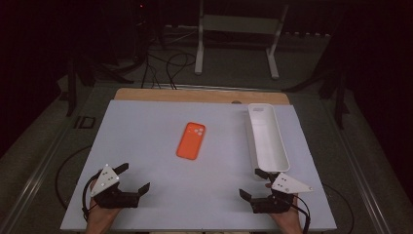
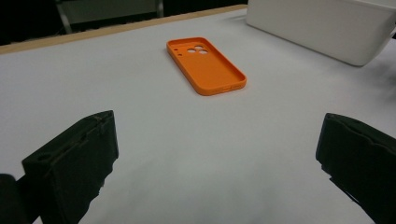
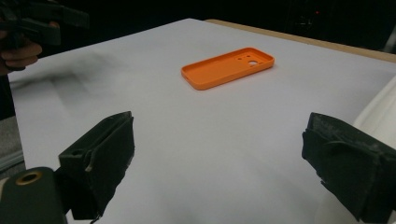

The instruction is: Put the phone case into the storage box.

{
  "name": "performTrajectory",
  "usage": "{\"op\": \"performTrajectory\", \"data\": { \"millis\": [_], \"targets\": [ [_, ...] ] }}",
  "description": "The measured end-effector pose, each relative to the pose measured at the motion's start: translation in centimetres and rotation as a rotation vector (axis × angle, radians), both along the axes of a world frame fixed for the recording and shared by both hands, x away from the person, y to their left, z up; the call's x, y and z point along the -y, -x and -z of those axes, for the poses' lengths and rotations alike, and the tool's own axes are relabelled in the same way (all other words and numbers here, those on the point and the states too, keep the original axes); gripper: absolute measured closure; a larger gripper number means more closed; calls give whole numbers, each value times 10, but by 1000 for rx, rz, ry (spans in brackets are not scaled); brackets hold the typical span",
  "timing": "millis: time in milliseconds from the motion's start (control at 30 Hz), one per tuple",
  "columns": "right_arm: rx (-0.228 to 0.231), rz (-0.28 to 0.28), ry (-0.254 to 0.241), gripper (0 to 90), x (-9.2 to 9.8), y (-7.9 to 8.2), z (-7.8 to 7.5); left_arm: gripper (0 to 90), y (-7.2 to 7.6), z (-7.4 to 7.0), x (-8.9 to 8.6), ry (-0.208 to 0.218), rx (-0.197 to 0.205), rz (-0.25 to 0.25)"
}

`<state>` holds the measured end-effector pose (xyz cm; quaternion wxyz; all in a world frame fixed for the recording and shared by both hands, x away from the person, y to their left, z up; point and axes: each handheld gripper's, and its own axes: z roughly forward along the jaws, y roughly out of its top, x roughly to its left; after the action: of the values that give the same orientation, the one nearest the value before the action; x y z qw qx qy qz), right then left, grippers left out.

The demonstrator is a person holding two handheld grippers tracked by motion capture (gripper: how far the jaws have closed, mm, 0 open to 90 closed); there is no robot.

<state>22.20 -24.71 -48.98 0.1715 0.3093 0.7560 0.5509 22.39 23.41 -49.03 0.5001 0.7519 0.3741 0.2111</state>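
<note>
An orange phone case (image 1: 191, 141) lies flat near the middle of the white table top (image 1: 146, 126), hollow side up, its camera cut-outs toward the far edge. My left gripper (image 1: 136, 176) rests at the near left, open, with nothing between its jaws. At the near right my right gripper (image 1: 249, 182) is open and empty too. In the left gripper view the case (image 2: 208, 65) lies well ahead of the left gripper (image 2: 218, 126). The right gripper view has the case (image 3: 229, 67) ahead of the right gripper (image 3: 219, 126).
A long white tray (image 1: 251, 131) stands along the right side of the table, its near end just beyond my right gripper; it appears as the tray (image 2: 322, 25) and the tray (image 3: 378, 112). A wooden strip (image 1: 195, 95) edges the far side. Cables and a white stand lie on the floor beyond.
</note>
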Motion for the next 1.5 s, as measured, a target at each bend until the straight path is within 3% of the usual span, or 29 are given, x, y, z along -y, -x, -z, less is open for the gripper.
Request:
{"op": "performTrajectory", "data": {
  "millis": [233, 433, 733, 1033, 1333, 1500],
  "targets": [
    [0, -3, -8, 93, 0, 0, 0, 0, 0, 0, 0, 3, -2, -8],
    [1, 1, -2, 93, -1, 1, -1, 0, 1, -1, 2, -30, 0, -20],
    [5, 6, 0, 92, -2, 1, -1, 0, -1, -9, 10, -39, 3, -26],
    [8, 23, -16, 93, -1, 2, -2, 0, -11, -22, 18, -41, -7, -14],
    [12, 30, -16, 93, 0, 2, -2, 0, -20, -24, 22, -42, -18, -26],
    [17, 36, -17, 93, 0, 2, -2, 0, -30, -23, 30, -58, -32, -8]
  ]
}}
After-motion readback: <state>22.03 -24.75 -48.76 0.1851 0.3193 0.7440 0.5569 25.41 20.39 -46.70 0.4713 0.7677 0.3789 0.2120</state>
